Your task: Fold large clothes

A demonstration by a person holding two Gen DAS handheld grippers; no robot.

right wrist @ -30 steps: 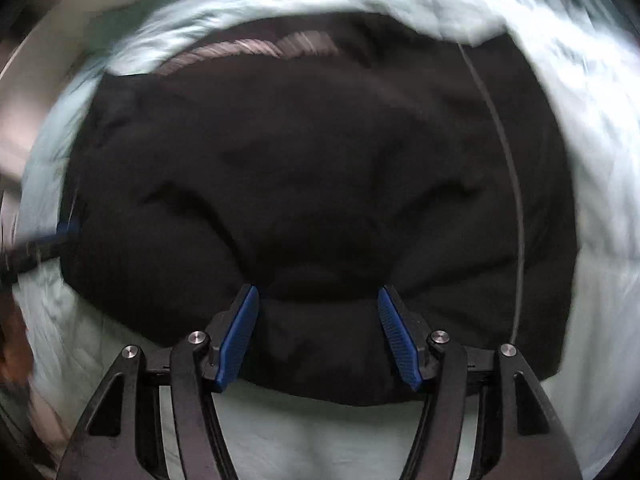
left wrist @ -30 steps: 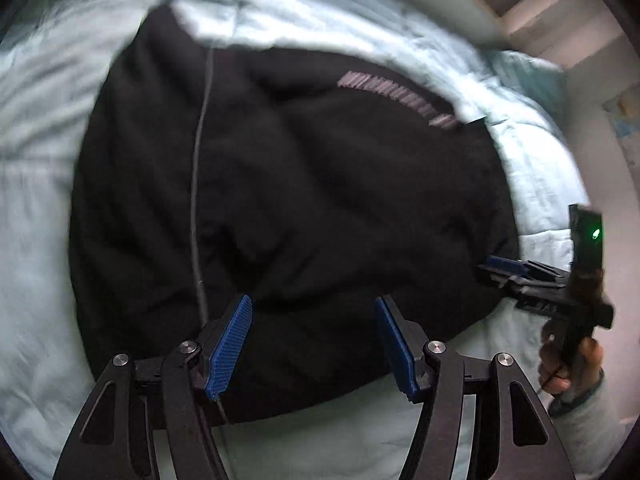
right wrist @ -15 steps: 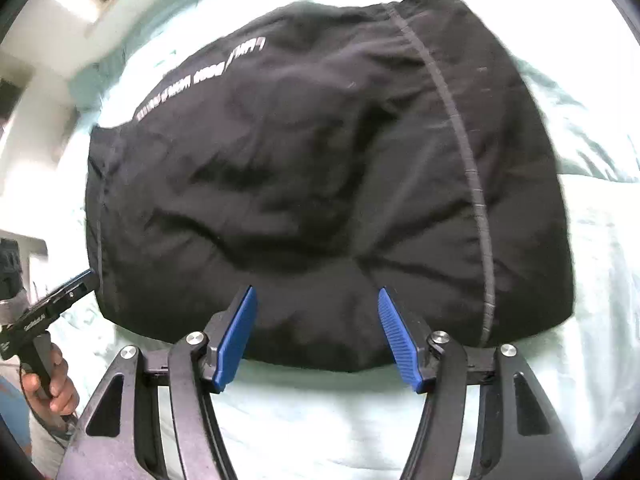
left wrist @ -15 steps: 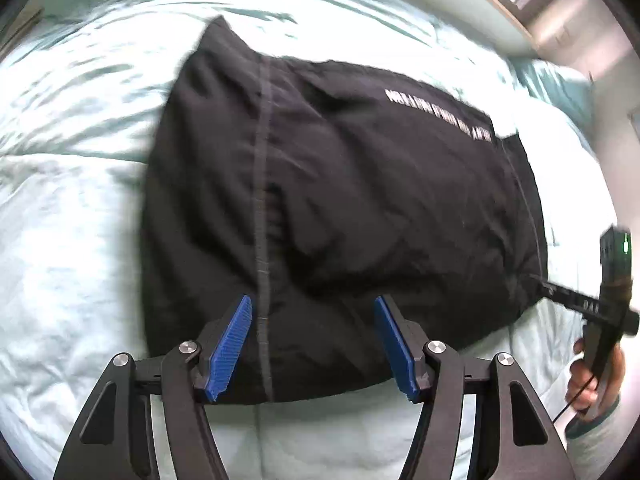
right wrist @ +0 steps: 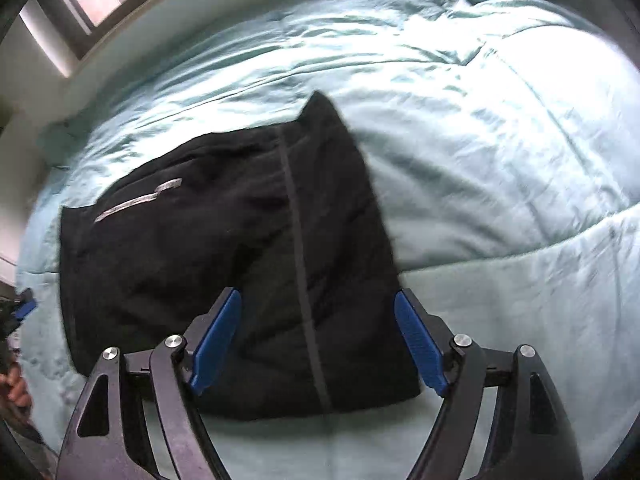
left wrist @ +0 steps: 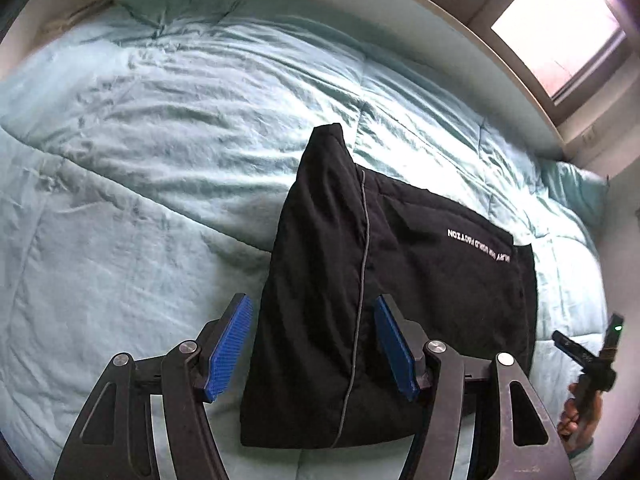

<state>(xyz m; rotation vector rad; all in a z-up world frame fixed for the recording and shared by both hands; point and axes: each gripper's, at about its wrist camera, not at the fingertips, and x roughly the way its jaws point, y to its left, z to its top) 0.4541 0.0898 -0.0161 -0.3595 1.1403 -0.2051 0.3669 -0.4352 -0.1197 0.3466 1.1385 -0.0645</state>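
**Black garment, folded, on a pale teal bed: both grippers clear of it**

Blue ribbed pads, black frames: the left gripper (left wrist: 312, 346) stands nearest in its own view, fingers (left wrist: 228, 344) spread apart with nothing pinched between them. The cloth seen through the gap lies below on the bed, not in the grip. The right gripper (right wrist: 318, 344) likewise has empty fingers (right wrist: 418, 344), and its jaws have just been opening wider, with no fabric caught in them (a release, by the look of it, not a reach).

Next out: the black garment (left wrist: 400, 280), lying as a compact, roughly rectangular bundle near the front edge of the bed. A thin grey seam line (left wrist: 362, 264) runs along its length, and a strip of white lettering (left wrist: 478, 244) crosses the far right part. One corner pokes up to a point at the far end, probably an uneven layer left by the fold. The bundle sits low and flat, so it should hold its shape unaided, which would explain why neither tool holds it.

To the right edge of the left view, a hand (left wrist: 580, 412) carries the other tool.

Beyond: the rumpled teal duvet (left wrist: 180, 140), well spread, then a window (left wrist: 556, 28) above the far side.

Judgement: folding appears complete or close to it; only the raised corner might want flattening.
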